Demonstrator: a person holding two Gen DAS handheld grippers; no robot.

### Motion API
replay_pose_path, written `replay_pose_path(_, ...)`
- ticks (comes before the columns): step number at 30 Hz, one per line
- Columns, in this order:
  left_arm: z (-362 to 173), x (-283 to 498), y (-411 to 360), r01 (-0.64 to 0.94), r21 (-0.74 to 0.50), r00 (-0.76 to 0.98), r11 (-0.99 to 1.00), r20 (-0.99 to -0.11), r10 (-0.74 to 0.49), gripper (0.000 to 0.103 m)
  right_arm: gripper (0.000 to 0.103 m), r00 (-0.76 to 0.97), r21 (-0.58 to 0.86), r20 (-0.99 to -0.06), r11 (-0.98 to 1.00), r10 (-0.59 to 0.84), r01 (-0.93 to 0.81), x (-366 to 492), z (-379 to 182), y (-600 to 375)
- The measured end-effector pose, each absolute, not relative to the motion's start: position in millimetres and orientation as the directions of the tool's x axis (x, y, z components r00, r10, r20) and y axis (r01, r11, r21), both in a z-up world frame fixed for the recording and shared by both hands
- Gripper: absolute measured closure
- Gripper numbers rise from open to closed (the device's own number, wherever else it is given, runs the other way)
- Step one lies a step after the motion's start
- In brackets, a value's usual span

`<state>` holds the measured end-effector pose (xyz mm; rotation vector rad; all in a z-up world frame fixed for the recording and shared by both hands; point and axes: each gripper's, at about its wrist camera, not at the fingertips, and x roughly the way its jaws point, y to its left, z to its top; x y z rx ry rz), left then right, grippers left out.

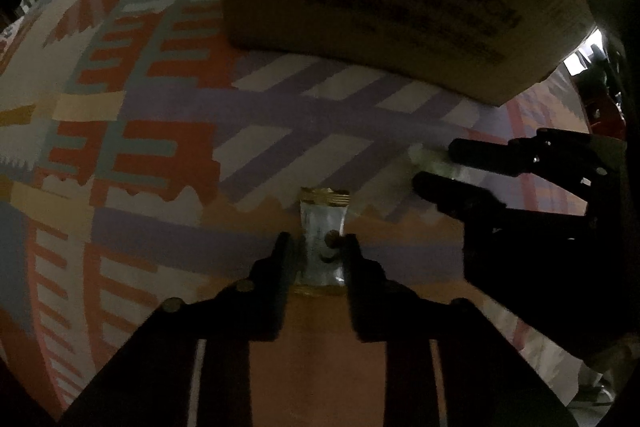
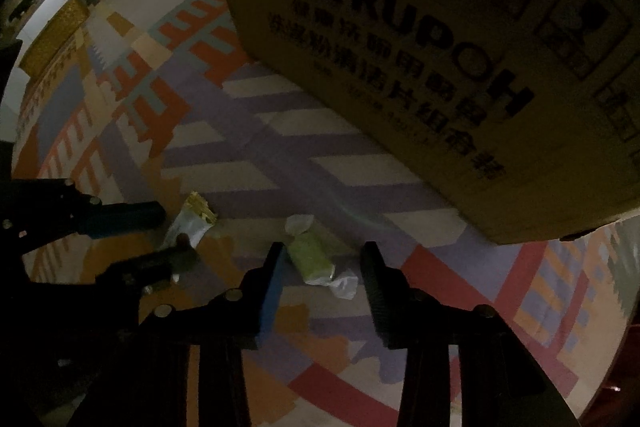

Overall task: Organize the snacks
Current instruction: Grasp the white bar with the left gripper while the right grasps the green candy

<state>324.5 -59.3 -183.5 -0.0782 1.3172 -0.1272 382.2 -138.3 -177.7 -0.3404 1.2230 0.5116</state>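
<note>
Carpet point(image 2: 240, 131) in front of the cardboard box point(image 2: 400, 27) carries both snacks. Each lies clear of the box's printed side, and each has a tool already over it.

The silver packet point(image 1: 322, 227) with gold crimped ends lies with its long axis pointing toward the box, in line with the fingers of the left gripper point(image 1: 317, 239). Those tongs are clamped across its short width, pads pressing on both edges near the end farther from the box. It rests on the carpet, not yet raised.

The green packet point(image 2: 310, 257) lies beside it, on the side toward the box's near corner. It sits between the fingers of the right gripper point(image 2: 323, 247), whose tongs stand apart. The blue-padded finger is at or just beside one edge, and the other finger is plainly clear of it. Its long axis runs slantwise: one twisted clear end points toward the box, the other trails out toward the clear finger.

That slant looks like the thing to mind. Closing as they stand, the pads would probably meet the body at an angle and may turn it, or catch only the loose wrapper tail. The right hand is plainly the nearer one for it.
</note>
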Motion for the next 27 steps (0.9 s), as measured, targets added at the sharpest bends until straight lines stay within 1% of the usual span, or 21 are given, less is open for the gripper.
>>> replay_pose_path(1, -184, 324, -58, 0.048, -0.134, 0.247, 0.990, -0.959, -0.141, 0.081, 0.072, 0.252, 0.024, -0.949, 0.840, 0.190, -0.541, 382, -177, -138)
replay_pose_path(3, -183, 325, -54, 0.044, -0.143, 0.249, 0.989, -0.957, -0.150, 0.082, 0.083, 0.247, 0.038, -0.948, 0.844, 0.199, -0.535, 380, -178, -138)
replay_pose_path(6, -183, 324, -49, 0.050, -0.152, 0.250, 0.987, -0.955, -0.159, 0.084, 0.083, 0.243, 0.057, -0.947, 0.856, 0.209, -0.514, 376, -177, -139)
replay_pose_path(15, -179, 317, -46, 0.077, -0.157, 0.257, 0.985, -0.951, -0.172, 0.084, 0.083, 0.251, 0.112, -0.937, 0.892, 0.241, -0.439, 355, -166, -146)
replay_pose_path(27, -127, 300, -44, 0.156, -0.158, 0.370, 0.975, -0.906, -0.206, 0.084, 0.083, 0.341, 0.147, -0.904, 0.938, 0.256, -0.315, 336, -124, -160)
